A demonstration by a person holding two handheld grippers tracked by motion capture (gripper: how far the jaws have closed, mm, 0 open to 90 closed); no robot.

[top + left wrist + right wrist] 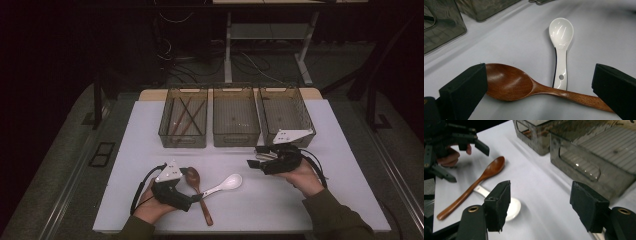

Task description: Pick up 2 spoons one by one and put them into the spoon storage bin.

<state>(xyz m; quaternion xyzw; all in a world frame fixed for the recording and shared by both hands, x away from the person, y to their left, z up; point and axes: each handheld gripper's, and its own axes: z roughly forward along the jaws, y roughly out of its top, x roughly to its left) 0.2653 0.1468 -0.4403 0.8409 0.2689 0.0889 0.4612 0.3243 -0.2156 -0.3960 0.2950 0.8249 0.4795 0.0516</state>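
Spoons cross on the counter [300,200]: left tool [196,196], open and empty, should clamp the wooden spoon [524,86] squarely, while right tool [254,159], open and empty, takes the white spoon [561,37].

The wooden spoon [197,189] lies flat on the white table, bowl up and pointing to 12 o'clock, handle running toward 5 o'clock. The white ceramic spoon [226,184] lies beside it, glossy bowl up toward 2 o'clock, its handle end tucked under the wooden spoon's handle, so the two cross.
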